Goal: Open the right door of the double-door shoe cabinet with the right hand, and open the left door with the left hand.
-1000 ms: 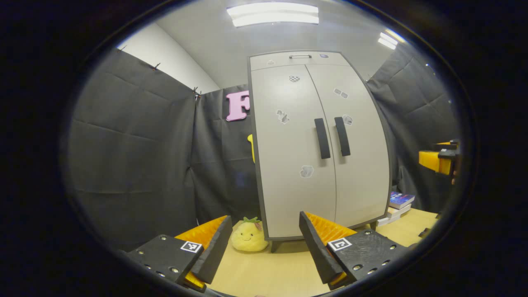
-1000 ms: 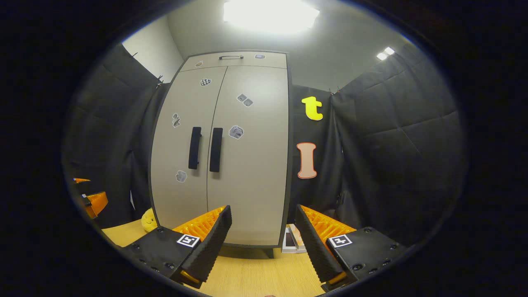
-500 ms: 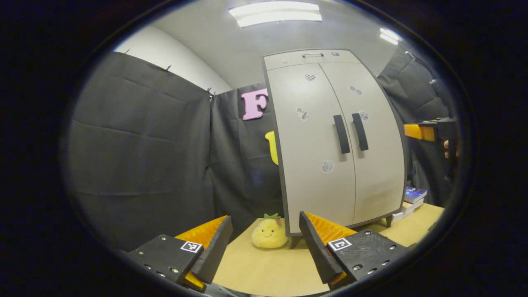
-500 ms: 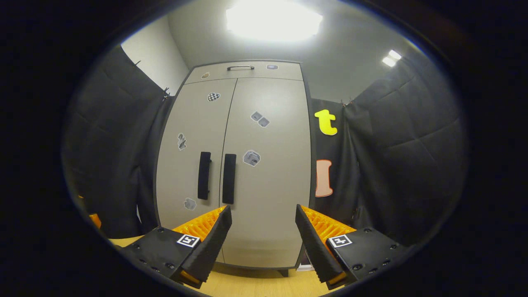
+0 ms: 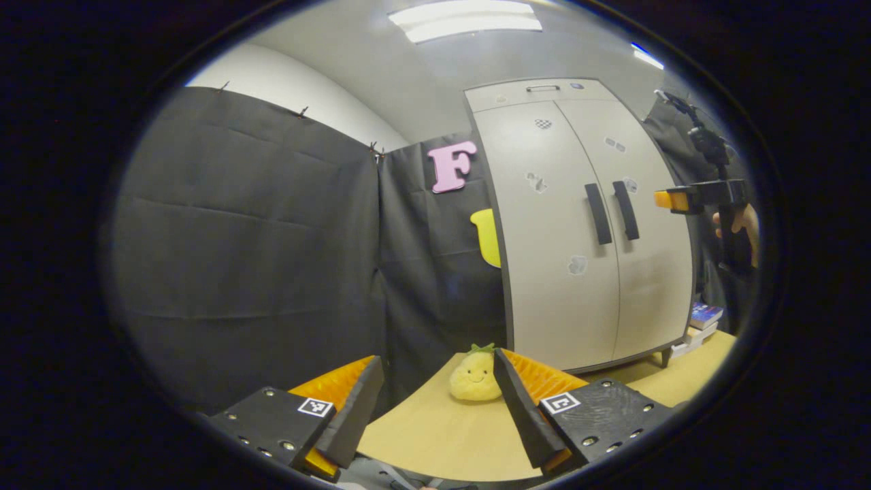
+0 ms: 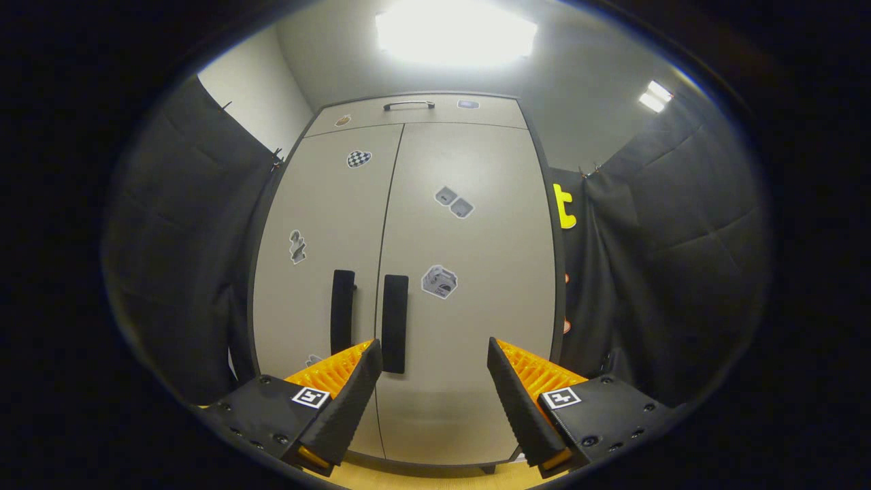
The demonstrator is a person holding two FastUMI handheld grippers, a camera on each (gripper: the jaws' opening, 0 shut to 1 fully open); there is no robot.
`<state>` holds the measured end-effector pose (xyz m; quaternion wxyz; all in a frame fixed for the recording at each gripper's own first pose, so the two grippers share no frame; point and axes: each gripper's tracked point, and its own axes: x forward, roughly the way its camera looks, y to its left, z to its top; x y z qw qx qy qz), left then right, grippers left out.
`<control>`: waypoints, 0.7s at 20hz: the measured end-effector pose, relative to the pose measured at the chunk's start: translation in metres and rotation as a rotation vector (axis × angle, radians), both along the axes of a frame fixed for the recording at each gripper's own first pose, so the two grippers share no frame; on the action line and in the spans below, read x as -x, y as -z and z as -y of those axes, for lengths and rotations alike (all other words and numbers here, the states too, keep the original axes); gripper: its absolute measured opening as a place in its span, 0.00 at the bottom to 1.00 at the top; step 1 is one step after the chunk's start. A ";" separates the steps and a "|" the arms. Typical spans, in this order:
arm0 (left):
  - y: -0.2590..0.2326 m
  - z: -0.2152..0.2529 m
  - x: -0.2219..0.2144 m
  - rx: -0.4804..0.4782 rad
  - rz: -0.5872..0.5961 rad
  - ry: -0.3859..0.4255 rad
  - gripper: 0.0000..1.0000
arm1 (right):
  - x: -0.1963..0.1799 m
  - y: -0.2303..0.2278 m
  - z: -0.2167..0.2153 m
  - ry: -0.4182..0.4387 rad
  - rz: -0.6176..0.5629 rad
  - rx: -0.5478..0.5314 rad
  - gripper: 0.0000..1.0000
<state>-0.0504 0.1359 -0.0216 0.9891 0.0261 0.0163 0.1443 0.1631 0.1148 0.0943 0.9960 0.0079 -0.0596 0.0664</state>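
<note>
The pale grey double-door shoe cabinet (image 6: pixel 469 327) stands close in front in the right gripper view, both doors closed. Its two dark vertical handles sit side by side at the centre seam: the left door's handle (image 6: pixel 342 309) and the right door's handle (image 6: pixel 395 320). My right gripper (image 6: pixel 433 347) is open and a short way off the doors, its left finger just below the right handle. In the left gripper view the cabinet (image 5: pixel 558 286) is at the right, and the right gripper (image 5: pixel 670 199) hovers before its right door. My left gripper (image 5: pixel 435 361) is open over the table, far from the cabinet.
A yellow plush fruit (image 5: pixel 474 376) sits on the wooden table (image 5: pixel 422 429) by the cabinet's left foot. Stacked books (image 5: pixel 703 318) lie to the cabinet's right. Black cloth walls close in on both sides. A top drawer with a metal pull (image 6: pixel 408 105) caps the cabinet.
The right gripper has risen and closed in on the doors, so the handles now sit by its left finger. The left gripper has swung left, sliding the cabinet rightward in its view.
</note>
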 end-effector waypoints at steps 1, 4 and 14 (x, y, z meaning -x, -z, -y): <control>0.000 -0.006 0.003 -0.003 -0.003 -0.015 0.94 | -0.006 -0.001 -0.002 0.003 -0.004 -0.008 0.97; 0.008 -0.024 0.016 -0.003 -0.019 -0.060 0.94 | -0.024 -0.006 -0.016 -0.010 -0.007 -0.035 0.96; 0.017 -0.045 0.038 0.005 -0.054 -0.141 0.96 | -0.080 0.002 -0.059 -0.034 -0.089 0.018 0.92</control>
